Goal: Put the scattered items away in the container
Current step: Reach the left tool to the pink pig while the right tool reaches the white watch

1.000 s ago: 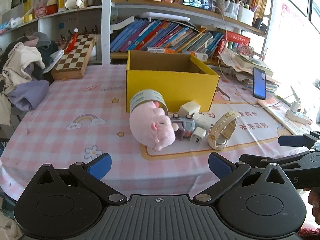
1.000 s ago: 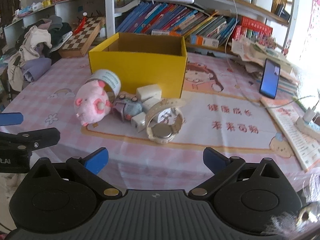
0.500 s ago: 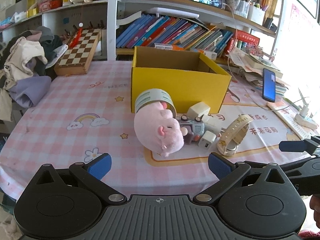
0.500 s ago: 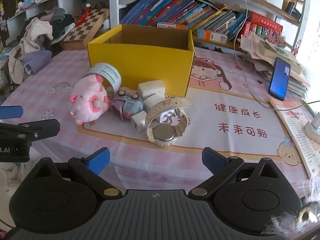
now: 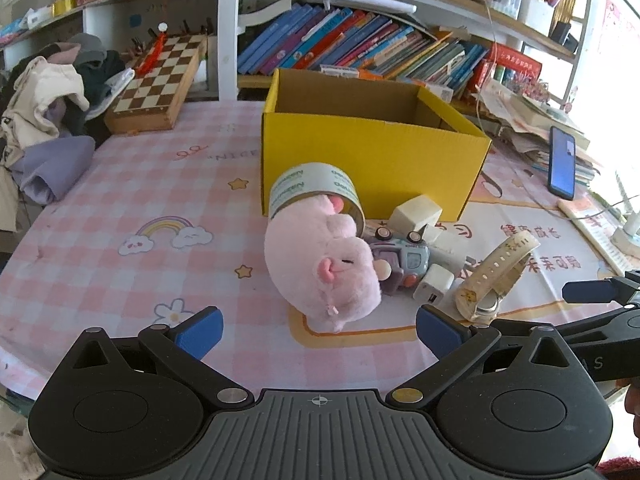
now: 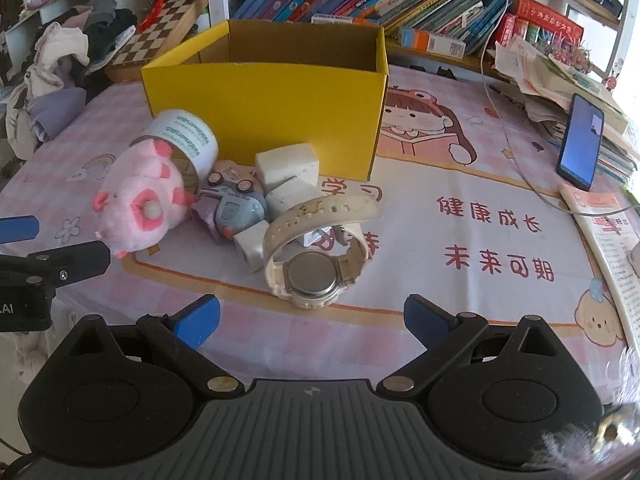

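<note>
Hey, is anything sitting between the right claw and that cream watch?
Nothing visible. The right claw is open, with only bare tablecloth between it and the watch. The toy car and white chargers lie behind the watch.

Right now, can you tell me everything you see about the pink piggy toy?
The pink plush pig looks soft and fuzzy, with a darker pink snout, pink ears and a small white tail. It lies on its side on the checked tablecloth, in front of the yellow box. Its back end pushes into the tape roll, and its face rests against the toy car. Neither hand-held gripper touches it.
</note>
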`<state>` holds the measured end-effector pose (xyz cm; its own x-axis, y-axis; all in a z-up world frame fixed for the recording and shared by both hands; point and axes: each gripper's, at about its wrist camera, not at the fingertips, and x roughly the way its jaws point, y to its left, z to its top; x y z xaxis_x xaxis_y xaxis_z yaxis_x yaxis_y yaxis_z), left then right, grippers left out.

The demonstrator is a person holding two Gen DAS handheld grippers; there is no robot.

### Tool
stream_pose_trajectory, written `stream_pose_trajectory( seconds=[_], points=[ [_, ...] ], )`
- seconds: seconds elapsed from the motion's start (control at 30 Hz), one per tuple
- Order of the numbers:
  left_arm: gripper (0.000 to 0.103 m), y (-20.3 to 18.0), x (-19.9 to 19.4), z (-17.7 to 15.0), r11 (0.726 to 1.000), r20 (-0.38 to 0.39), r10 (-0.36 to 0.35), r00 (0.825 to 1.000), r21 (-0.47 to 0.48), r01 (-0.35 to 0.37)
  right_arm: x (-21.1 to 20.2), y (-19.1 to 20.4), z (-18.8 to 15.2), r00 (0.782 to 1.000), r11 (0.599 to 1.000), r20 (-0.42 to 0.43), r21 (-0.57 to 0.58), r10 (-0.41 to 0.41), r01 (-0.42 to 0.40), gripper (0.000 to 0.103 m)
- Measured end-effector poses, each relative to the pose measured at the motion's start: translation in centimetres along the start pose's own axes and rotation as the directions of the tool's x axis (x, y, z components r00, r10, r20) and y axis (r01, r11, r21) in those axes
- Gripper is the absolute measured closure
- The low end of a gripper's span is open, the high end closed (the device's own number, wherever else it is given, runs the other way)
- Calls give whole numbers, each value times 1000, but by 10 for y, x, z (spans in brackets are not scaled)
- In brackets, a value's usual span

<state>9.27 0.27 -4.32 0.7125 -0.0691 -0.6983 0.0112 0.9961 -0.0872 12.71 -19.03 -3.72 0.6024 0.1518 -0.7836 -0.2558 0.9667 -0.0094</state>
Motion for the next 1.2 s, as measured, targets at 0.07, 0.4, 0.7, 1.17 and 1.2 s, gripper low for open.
stream_pose_trajectory(
  seconds=[0.07, 0.4, 0.7, 1.17, 1.2],
  points=[
    [0, -1, 6, 2, 1000, -6, 11, 1000, -4, -11, 6, -3, 2, 1000, 1000, -15, -4, 7, -7, 3],
    [0, -4, 30, 15, 999, -38, 43, 998, -24, -44, 34, -14, 18, 997, 998, -61, -29, 57, -59, 3],
    [3, -6, 48, 21, 997, -56, 70, 996, -21, -71, 60, -17, 27, 988, 994, -117, -37, 100, -105, 13],
    [16, -4, 66, 25, 996, -77, 48, 996, -77, -54, 66, -16, 27, 985, 989, -126, -76, 117, -127, 42],
    [22, -4, 66, 24, 996, -77, 40, 996, -77, -46, 66, -18, 26, 985, 990, -127, -68, 114, -123, 42]
  ],
)
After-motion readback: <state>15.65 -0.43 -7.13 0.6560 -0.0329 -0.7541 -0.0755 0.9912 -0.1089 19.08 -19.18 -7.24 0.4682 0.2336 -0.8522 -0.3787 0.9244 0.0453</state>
